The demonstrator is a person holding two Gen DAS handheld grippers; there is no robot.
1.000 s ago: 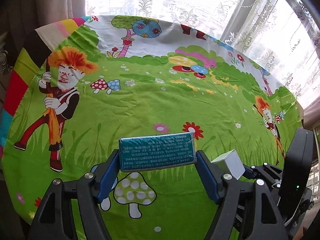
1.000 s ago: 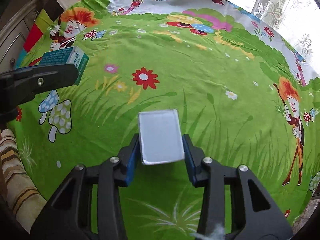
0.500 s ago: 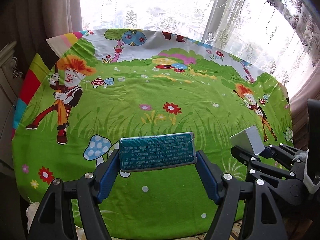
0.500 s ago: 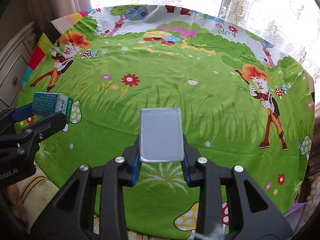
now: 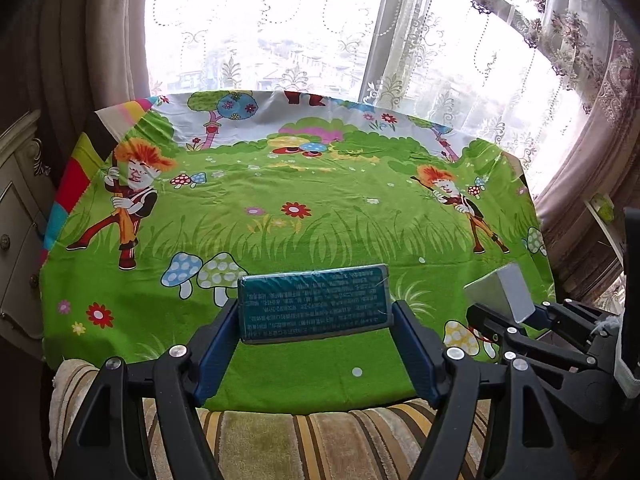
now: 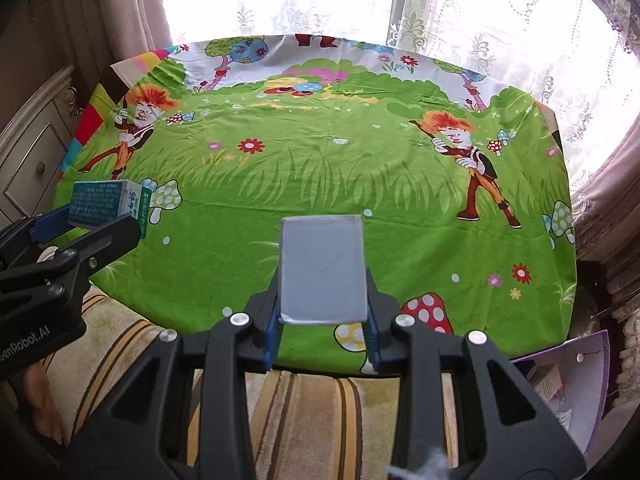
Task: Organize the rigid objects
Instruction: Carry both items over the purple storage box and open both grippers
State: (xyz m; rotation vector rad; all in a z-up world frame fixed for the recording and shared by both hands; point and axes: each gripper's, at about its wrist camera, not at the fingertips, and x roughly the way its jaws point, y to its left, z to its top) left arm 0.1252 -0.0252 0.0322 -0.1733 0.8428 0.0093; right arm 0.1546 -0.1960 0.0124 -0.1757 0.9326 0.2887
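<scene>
Lace-curtained windows (image 5: 280, 40) fill the far side of the room, with heavy drapes at both edges. Below them lies a green cartoon-print cloth (image 5: 320, 232) covering a table, printed with mushrooms, flowers and two orange-haired figures, one at far left and one at far right; nothing rests on the cloth. At the left edge stands a cream drawer cabinet (image 6: 32, 160). Nearest the cameras, a striped cushion (image 5: 320, 440) in tan, yellow and brown runs under both tools.

Left side: the left gripper (image 5: 314, 320) has its blue-padded jaws set wide apart and clamped on the short ends of a teal box (image 5: 314, 304), which is held lengthwise, printed face toward the camera, above the near edge of the cloth. In the right wrist view the same box (image 6: 108, 206) shows a white and green end panel.

Right side: the right gripper (image 6: 322, 312) has its jaws drawn close together, pinching a plain grey box (image 6: 323, 270) by its two long sides, upright, also above the near edge of the cloth. Seen from the left wrist, this grey box (image 5: 500, 294) sits just right of the teal one, the two apart. A purple-edged bag (image 6: 560, 384) lies at the near right, below the table.
</scene>
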